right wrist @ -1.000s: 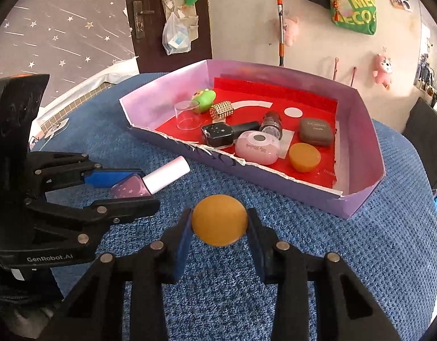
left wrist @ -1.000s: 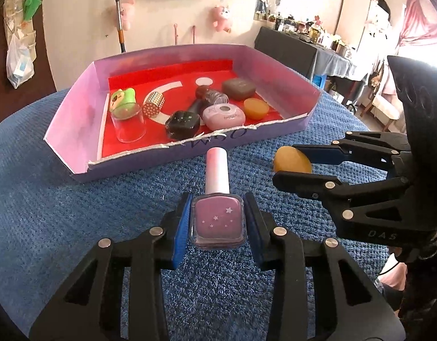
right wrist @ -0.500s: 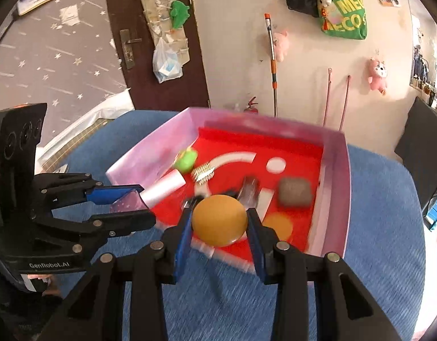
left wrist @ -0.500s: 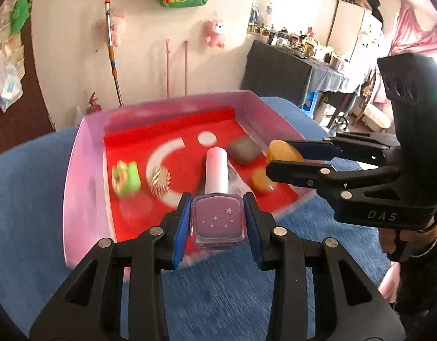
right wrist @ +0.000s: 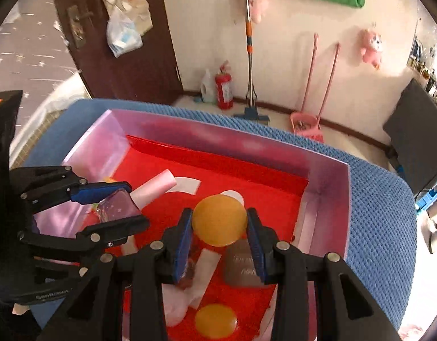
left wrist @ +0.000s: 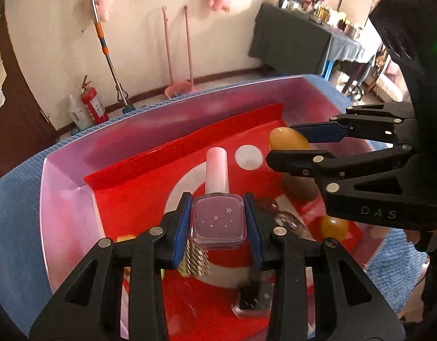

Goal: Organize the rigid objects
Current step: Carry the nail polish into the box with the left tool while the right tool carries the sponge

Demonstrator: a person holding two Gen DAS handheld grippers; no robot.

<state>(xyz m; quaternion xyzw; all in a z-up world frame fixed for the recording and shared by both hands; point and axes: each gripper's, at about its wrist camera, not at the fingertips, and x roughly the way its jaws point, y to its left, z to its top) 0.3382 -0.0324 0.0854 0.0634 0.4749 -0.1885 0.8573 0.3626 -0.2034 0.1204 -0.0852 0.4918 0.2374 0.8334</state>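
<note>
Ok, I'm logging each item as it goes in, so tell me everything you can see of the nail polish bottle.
The nail polish bottle is a squarish clear bottle of mauve-pink polish with small white stars and a tall pale pink cap. It looks like glass or hard plastic. The left gripper holds it by its two sides, jaws shut on it, cap pointing away, above the red floor of the pink tray.
</note>
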